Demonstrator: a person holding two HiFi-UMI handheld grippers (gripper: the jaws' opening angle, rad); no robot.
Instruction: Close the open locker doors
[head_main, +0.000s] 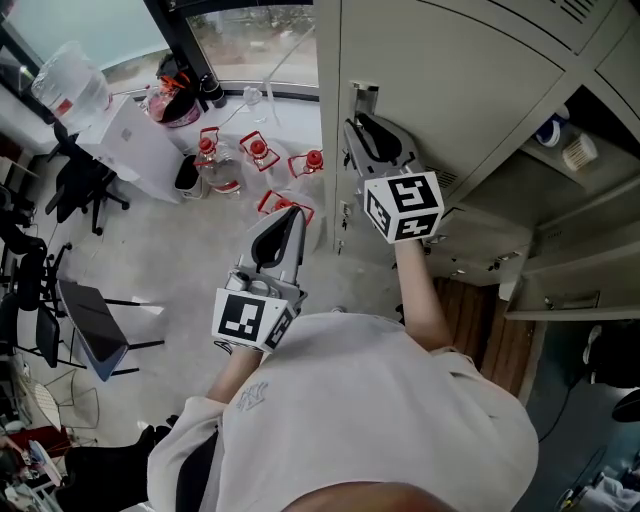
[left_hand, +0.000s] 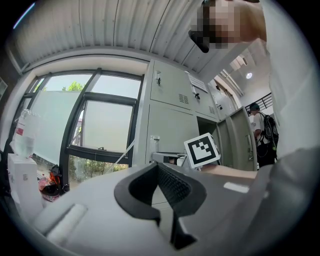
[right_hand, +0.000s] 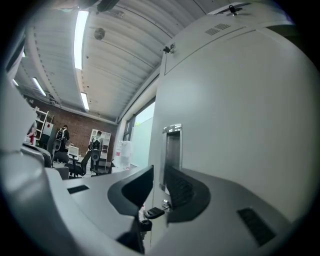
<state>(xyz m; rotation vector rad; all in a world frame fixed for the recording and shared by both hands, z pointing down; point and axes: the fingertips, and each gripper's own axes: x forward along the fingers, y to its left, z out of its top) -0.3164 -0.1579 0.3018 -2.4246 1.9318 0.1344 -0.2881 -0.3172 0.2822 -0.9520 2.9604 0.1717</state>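
Although the right gripper (head_main: 362, 128) stood with jaws apart astride the latch edge of the open locker door (head_main: 450, 80), its pads not visibly pressing, no closing was yet achieved, and the compartment (head_main: 565, 165) behind lay exposed. That door stood upright, long axis vertical, swung outward, latch edge toward the window (head_main: 250, 40). The left gripper (head_main: 288, 215) hung closed and empty, apart from it.

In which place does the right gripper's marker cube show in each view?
Head view: cube right of centre, below the door handle.
Left gripper view: cube right of centre, to the right of the handle.
Right gripper view: cube not in it.
Shared landmark: the handle, central here.
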